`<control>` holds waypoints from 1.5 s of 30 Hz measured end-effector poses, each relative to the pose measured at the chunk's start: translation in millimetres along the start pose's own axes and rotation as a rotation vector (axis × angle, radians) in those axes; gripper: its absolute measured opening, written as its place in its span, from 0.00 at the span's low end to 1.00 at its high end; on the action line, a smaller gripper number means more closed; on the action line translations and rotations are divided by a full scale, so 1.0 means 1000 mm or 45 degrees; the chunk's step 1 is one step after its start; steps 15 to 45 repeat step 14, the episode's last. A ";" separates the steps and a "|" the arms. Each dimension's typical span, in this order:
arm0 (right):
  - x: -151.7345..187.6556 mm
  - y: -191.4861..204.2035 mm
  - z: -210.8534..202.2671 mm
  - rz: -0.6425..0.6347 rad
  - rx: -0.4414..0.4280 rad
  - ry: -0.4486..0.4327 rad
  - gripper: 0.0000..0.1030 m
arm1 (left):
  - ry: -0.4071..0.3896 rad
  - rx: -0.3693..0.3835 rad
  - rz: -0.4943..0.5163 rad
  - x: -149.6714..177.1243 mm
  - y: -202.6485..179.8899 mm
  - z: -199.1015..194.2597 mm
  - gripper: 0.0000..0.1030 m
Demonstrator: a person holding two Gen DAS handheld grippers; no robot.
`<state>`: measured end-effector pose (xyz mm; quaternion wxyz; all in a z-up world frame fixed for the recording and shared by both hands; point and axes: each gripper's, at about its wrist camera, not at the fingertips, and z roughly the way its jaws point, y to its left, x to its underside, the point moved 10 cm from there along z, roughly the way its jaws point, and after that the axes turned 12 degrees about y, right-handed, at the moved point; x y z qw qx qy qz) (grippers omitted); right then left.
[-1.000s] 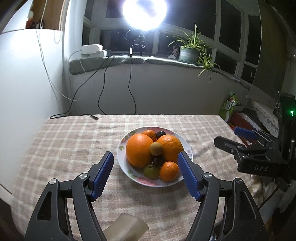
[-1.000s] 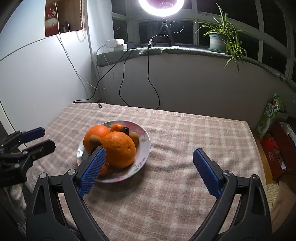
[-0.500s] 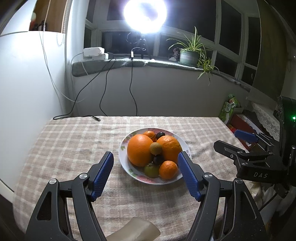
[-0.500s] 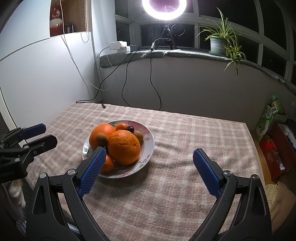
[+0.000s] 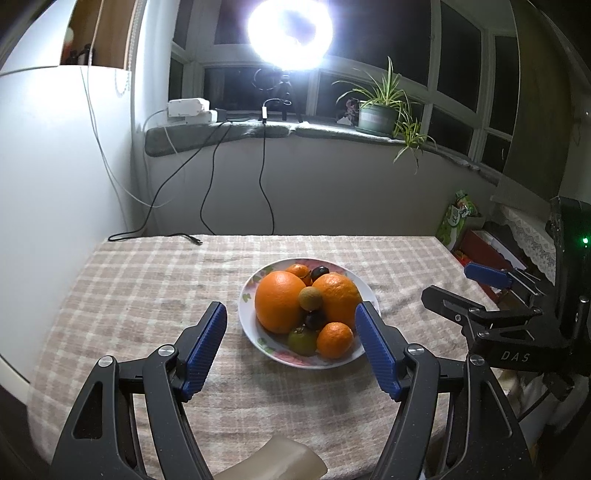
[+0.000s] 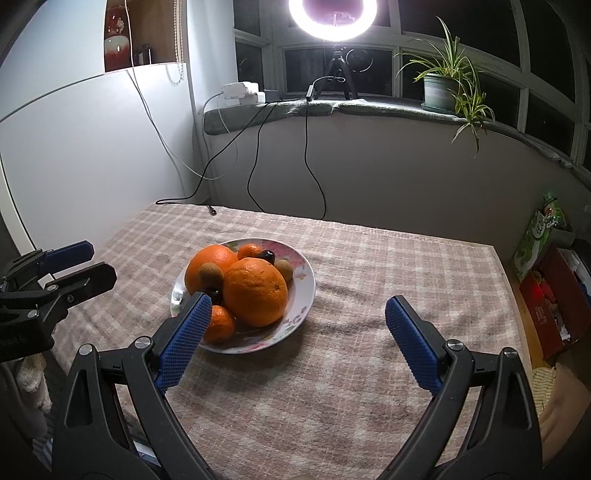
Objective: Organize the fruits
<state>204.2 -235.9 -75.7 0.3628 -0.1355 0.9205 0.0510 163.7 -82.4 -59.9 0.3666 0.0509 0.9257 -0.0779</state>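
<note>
A flowered white plate [image 5: 247, 295] [image 6: 304, 295] sits mid-table, piled with fruit: two large oranges [image 5: 280, 301] [image 6: 255, 296], small mandarins [image 5: 335, 339], a green citrus [image 5: 302, 340], brown kiwis [image 5: 309, 298] and dark plums [image 5: 315, 319]. My left gripper [image 5: 291, 343] is open and empty, its fingers either side of the plate's near edge, held back from it. My right gripper [image 6: 298, 339] is open and empty, to the right of the plate; it also shows in the left wrist view [image 5: 476, 291]. The left gripper shows at the left of the right wrist view [image 6: 70, 266].
A checked cloth [image 5: 147, 288] covers the table. A cable end [image 5: 194, 240] lies at the far edge. Behind is a windowsill with a ring light [image 5: 290, 35] and a potted plant [image 5: 376, 114]. Boxes and a green bag [image 6: 535, 236] stand off the table's right side.
Both grippers have drawn back and risen a little from the plate, so it looks smaller and farther. Both stay open and empty. The fruit has not moved.
</note>
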 end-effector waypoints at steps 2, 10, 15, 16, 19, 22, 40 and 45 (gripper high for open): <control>0.000 -0.001 0.000 0.000 0.001 0.001 0.94 | 0.001 0.000 0.000 0.000 0.000 0.000 0.70; 0.003 0.000 0.007 0.004 0.004 0.021 0.94 | -0.003 -0.004 0.003 -0.001 0.001 0.002 0.70; 0.004 -0.004 0.011 0.009 0.006 0.030 0.94 | 0.001 -0.007 -0.006 0.000 0.004 0.006 0.70; 0.004 -0.004 0.011 0.009 0.006 0.030 0.94 | 0.001 -0.007 -0.006 0.000 0.004 0.006 0.70; 0.004 -0.004 0.011 0.009 0.006 0.030 0.94 | 0.001 -0.007 -0.006 0.000 0.004 0.006 0.70; 0.004 -0.004 0.011 0.009 0.006 0.030 0.94 | 0.001 -0.007 -0.006 0.000 0.004 0.006 0.70; 0.004 -0.004 0.011 0.009 0.006 0.030 0.94 | 0.001 -0.007 -0.006 0.000 0.004 0.006 0.70; 0.004 -0.004 0.011 0.009 0.006 0.030 0.94 | 0.001 -0.007 -0.006 0.000 0.004 0.006 0.70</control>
